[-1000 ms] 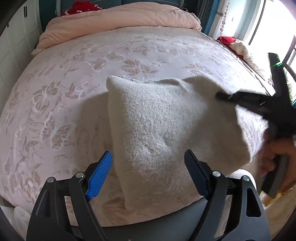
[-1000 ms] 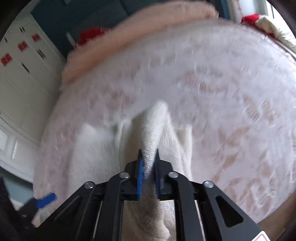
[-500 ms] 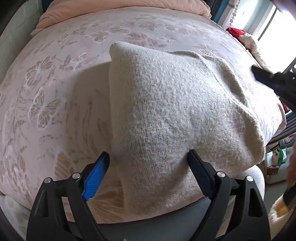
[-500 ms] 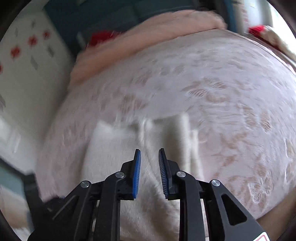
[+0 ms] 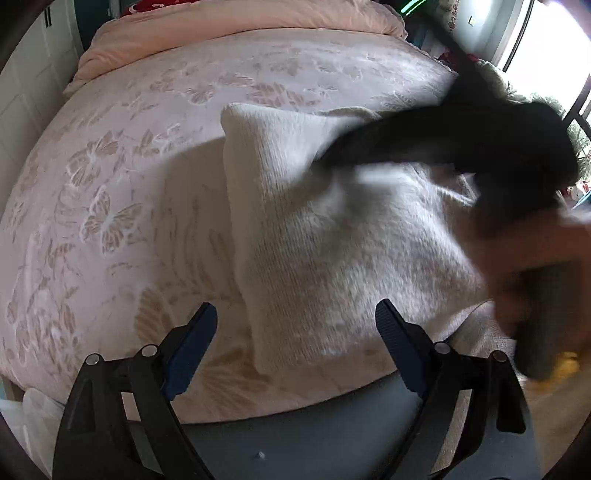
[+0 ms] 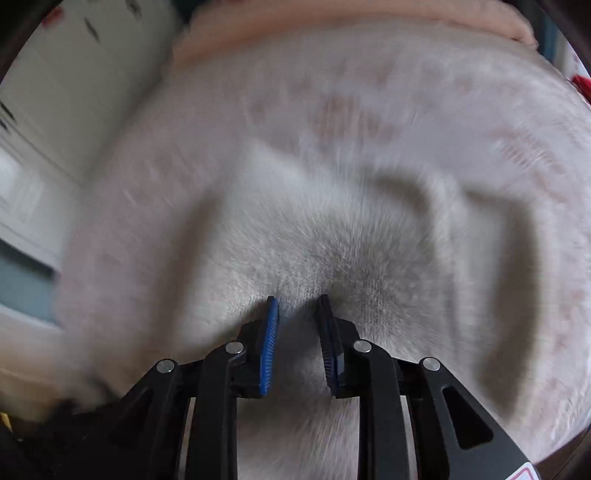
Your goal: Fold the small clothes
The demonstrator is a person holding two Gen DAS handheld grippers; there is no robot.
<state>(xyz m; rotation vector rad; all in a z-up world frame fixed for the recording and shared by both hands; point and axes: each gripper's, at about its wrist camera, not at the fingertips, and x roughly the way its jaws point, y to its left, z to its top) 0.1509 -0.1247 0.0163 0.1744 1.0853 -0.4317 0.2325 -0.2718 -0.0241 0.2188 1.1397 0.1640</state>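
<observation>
Here the left gripper point(image 5: 295, 325) is hovering with its jaws spread wide, straddling the near edge of the folded knit garment point(image 5: 332, 251) without pressing on it; nothing is caught between its blue pads. The right gripper point(image 6: 297, 306) is pointing down with its tips at the fuzzy cloth, its jaws standing a little apart, and no fold is being pinched between them. In the left wrist view that same right gripper is showing as a blurred black shape reaching in from the right over the garment's upper half, with the person's hand point(image 5: 528, 258) blurring just below it and hiding the garment's right edge.

The garment is lying on the bed point(image 5: 110, 184), near its front edge. The bed is wearing a pale pink cover printed with butterflies, and a rolled peach quilt point(image 5: 240, 22) is lying along its far end. White cabinet doors point(image 6: 55, 92) are standing to the left of the bed, and a bright window point(image 5: 554, 48) is glaring at the far right.

The garment is looking cream-grey, thick and fluffy, folded into a rough rectangle with a straight left edge and a rounded far-left corner.
</observation>
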